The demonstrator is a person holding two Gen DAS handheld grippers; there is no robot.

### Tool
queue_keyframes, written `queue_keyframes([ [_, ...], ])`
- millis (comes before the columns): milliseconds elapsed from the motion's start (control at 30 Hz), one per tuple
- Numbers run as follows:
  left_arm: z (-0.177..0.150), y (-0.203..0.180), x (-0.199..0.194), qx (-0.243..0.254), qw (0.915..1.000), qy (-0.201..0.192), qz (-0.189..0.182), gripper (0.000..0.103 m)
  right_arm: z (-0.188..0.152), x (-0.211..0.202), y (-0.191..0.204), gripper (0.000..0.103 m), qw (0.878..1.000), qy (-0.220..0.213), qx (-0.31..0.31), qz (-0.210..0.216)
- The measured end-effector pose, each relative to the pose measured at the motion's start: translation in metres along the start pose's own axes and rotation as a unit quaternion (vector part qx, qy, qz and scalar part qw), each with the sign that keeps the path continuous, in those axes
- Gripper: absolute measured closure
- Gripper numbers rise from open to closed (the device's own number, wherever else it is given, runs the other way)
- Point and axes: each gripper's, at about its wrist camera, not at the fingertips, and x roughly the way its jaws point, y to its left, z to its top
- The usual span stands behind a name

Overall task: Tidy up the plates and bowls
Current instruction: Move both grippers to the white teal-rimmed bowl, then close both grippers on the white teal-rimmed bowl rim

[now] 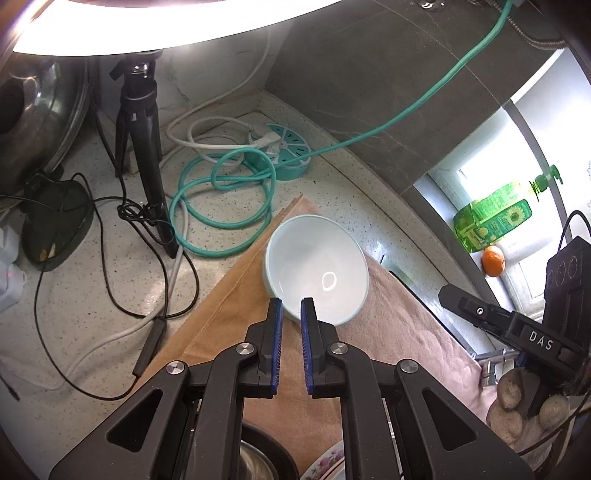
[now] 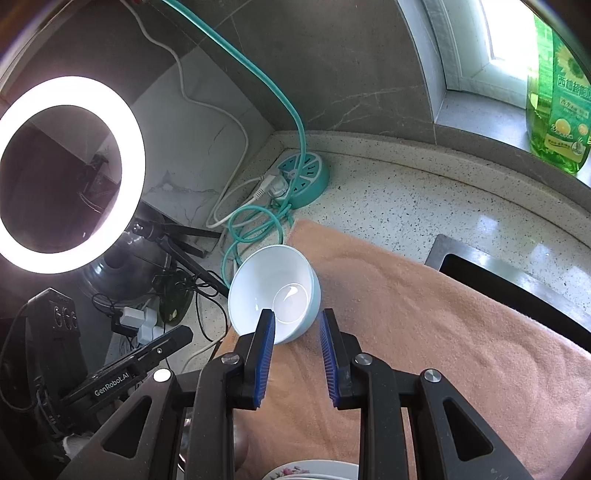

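- Left wrist view, far left: steel pot (image 1: pixel 33 122) against the wall, dark oval object (image 1: pixel 55 221) on the speckled counter (image 1: pixel 92 295) below it, black thin cables looped across.
- Further right: black tripod (image 1: pixel 142 147) under a glaring ring light (image 1: pixel 147 26); coiled teal cable (image 1: pixel 225 206) and round teal power strip (image 1: pixel 284 155) behind.
- Centre: pale blue bowl (image 1: pixel 316 267) upright on a pink towel (image 1: pixel 388 325), near the towel's far corner.
- Left gripper (image 1: pixel 291 306): jaws narrowly parted, tips at the bowl's near rim, 1 outside the wall and 1 over the inside; contact with the rim cannot be told.
- Bottom edge: rim of a floral plate (image 1: pixel 325 467) just visible.
- Right side: green bottle (image 1: pixel 495 218) and an orange (image 1: pixel 493 260) on the window sill; other gripper's black body marked "DAS" held in a gloved hand (image 1: pixel 524 406).
- Right wrist view, left: ring light (image 2: pixel 70 173), tripod (image 2: pixel 177 251) beneath, other gripper body marked "GenRobot.AI".
- Centre: same bowl (image 2: pixel 273 291) tilted, opening facing left, on the towel's (image 2: pixel 443 350) left edge.
- Right gripper (image 2: pixel 295 321): jaws moderately apart, straddling the bowl's near wall, left pad inside, right pad outside; no clear clamping seen.
- Right: sink edge (image 2: pixel 480 266) beyond the towel, green bottle (image 2: pixel 557 92) on the sill.
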Motion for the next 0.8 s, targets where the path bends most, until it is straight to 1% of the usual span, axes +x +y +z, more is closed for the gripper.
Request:
queue_keyframes([
  [267, 0.015, 0.004, 0.029, -0.018, 0.9995, 0.025, 0.008, 0.095, 0.01, 0.039, -0.015, 0.08, 1.0, 0.029, 0.009, 0.004],
  [433, 0.02, 0.013, 0.044, -0.045, 0.9982, 0.039, 0.0, 0.095, 0.013, 0.056, -0.023, 0.08, 0.999, 0.04, 0.019, 0.007],
  [533, 0.024, 0.016, 0.047, -0.051, 0.998, 0.034, 0.014, 0.095, 0.016, 0.062, -0.025, 0.08, 0.999, 0.042, 0.025, 0.007],
  [800, 0.027, 0.015, 0.052, -0.047, 0.9981, 0.035, 0.018, 0.095, 0.018, 0.076, -0.023, 0.08, 0.998, 0.053, 0.018, 0.01],
])
